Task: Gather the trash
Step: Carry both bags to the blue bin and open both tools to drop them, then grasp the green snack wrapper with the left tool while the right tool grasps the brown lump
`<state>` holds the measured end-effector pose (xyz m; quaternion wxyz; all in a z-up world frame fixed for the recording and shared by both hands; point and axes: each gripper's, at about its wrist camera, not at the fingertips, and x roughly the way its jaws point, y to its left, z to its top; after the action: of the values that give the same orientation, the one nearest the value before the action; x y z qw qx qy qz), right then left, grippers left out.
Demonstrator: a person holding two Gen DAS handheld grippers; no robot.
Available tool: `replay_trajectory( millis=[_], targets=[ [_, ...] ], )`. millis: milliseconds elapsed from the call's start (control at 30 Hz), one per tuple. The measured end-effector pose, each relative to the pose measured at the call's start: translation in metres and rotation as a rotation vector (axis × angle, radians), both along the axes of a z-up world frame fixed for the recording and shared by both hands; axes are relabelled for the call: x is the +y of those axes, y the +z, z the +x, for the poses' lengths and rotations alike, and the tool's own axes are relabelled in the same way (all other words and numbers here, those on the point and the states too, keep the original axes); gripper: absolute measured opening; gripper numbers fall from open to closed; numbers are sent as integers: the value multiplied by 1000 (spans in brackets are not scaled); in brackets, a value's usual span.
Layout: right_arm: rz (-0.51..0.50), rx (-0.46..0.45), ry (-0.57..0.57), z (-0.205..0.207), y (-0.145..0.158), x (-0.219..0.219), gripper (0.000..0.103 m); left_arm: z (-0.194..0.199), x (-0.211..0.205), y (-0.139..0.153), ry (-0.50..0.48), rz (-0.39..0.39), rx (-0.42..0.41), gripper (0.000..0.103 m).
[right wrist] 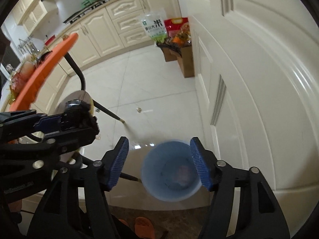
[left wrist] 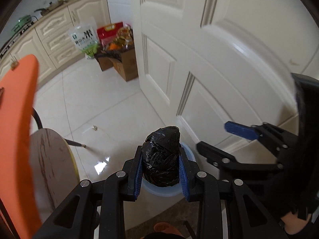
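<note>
black bag over the blue bin

left gripper (left wrist: 161, 160) has its blue pads squeezed onto both sides of a scrunched-up black bag (left wrist: 161, 155), so the jaws sit fairly narrow with the bag filling the gap. seen from the left wrist, the bag hangs right above the pale blue bin (left wrist: 187, 153), whose rim peeks out behind and under it. can't tell if the bag touches the rim or just hovers over it.

right gripper (right wrist: 160, 163) is spread wide with nothing between its pads. through the right wrist camera you look straight down between the jaws into the open mouth of the bin, which is blurry, with something pinkish lying at the bottom. the bin stands on the white tile floor (right wrist: 151, 83) just beside the white panelled door (right wrist: 259, 69).

in that same view the left gripper comes in from the left edge with the black bag bunched at its tips, beside the bin's opening.

other stuff around: an orange chair back (left wrist: 18, 129) and a round wood-grain seat (left wrist: 49, 163) on the left, cream kitchen cabinets (right wrist: 119, 22) at the back, a cardboard box (left wrist: 125, 65) full of groceries next to the door, and a white and green rice bag (right wrist: 154, 26) leaning against the cabinets by it. an orange slipper (right wrist: 142, 227) shows at the bottom edge.
</note>
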<state>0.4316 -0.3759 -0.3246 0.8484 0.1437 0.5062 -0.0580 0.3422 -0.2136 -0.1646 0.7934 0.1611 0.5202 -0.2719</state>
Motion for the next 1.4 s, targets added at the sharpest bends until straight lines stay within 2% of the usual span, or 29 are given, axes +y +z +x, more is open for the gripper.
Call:
replay_trajectory(
  millis=[200,233,333,500,600,700,733,767,933,1033,1267,1400],
  targets=[
    [-14,34,30,-13,-1,2,66,24,-24,-16,-2,19,39,33],
    [-15,34,30,-13,0,2,67,24,-26,-15,0,22,43,36],
    [-20,36,32,-16,5,3,67,23,-30,-15,-5,28,48,56],
    [-28,10,41,-17,18,8,67,15,-29,-2,1,29,6,57],
    [-36,-17,50,-19,30,14,67,0,-17,19,22,21,-29,57],
    [-41,-60,63,-24,51,26,73,-15,-3,45,52,-4,-82,57],
    [-45,-72,66,-24,57,29,81,-22,3,53,58,-10,-94,57],
    [-47,-87,72,-25,64,33,84,-26,9,62,67,-20,-114,58],
    [-35,-180,104,-22,104,60,84,-47,54,109,132,-72,-231,66],
    [-32,-224,141,-11,126,86,92,-57,91,133,191,-89,-301,72],
    [-1,-280,254,29,156,150,93,-70,198,149,360,-65,-384,76],
    [31,-292,305,58,159,182,93,-60,246,134,465,-10,-400,76]
  ],
)
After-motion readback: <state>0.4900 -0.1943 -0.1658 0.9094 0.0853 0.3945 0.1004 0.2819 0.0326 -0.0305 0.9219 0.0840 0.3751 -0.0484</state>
